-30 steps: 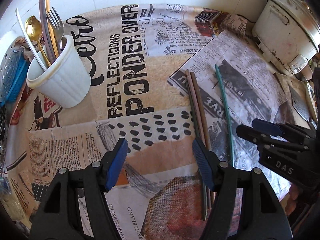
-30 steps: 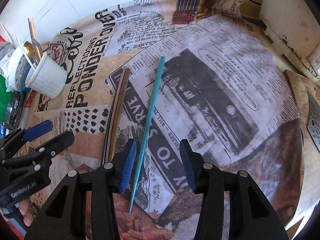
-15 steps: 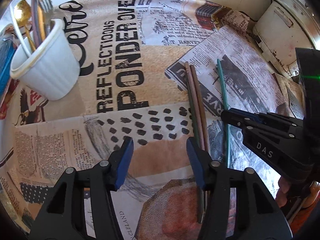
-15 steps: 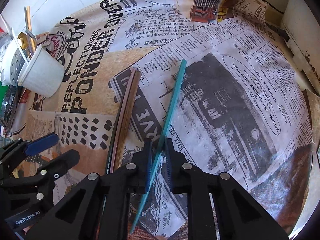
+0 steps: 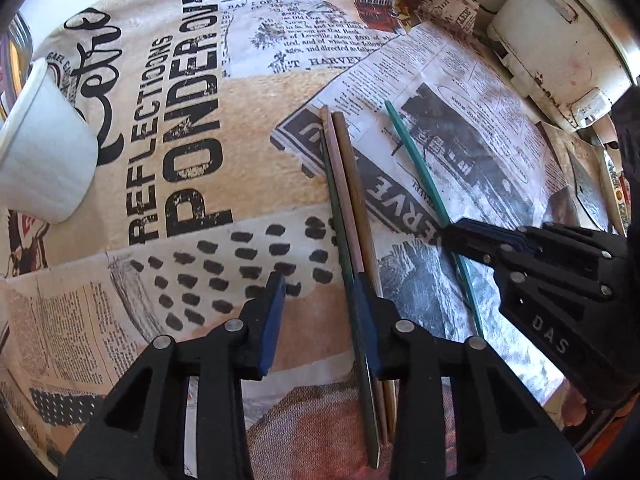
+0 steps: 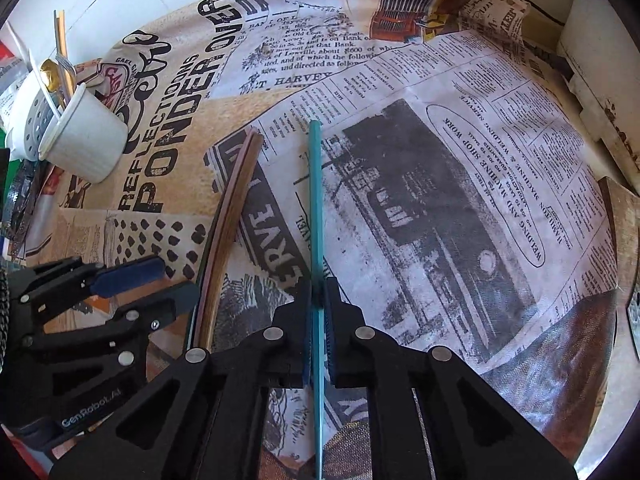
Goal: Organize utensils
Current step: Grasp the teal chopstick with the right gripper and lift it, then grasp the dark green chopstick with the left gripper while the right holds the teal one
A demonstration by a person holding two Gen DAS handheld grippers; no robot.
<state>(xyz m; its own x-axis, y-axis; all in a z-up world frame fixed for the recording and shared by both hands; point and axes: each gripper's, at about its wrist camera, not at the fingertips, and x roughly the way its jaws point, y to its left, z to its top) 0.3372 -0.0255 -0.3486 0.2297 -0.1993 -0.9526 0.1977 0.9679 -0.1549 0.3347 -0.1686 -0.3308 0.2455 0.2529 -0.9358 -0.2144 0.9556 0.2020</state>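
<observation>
A teal chopstick (image 6: 316,180) lies on the newspaper-print cloth (image 6: 440,160), and my right gripper (image 6: 318,304) is shut on its lower part. In the left wrist view the same stick (image 5: 416,168) runs into the right gripper (image 5: 452,236). To its left lies a bundle of dark green, pink and brown chopsticks (image 5: 344,184). My left gripper (image 5: 320,312) hangs low over the bundle with its jaws closing. The bundle runs along the inner edge of its right finger, and the left pad stands apart from it. A white ribbed cup (image 6: 86,140) at the far left holds several utensils.
A white appliance (image 5: 560,40) stands at the back right. A white perforated holder (image 6: 28,120) sits behind the cup. A wooden board (image 6: 624,220) lies at the cloth's right edge. White tiles run along the back.
My right gripper closed on the teal chopstick. My left gripper came down and to the right onto the chopstick bundle while its jaws narrowed. The cup slid to that view's left edge.
</observation>
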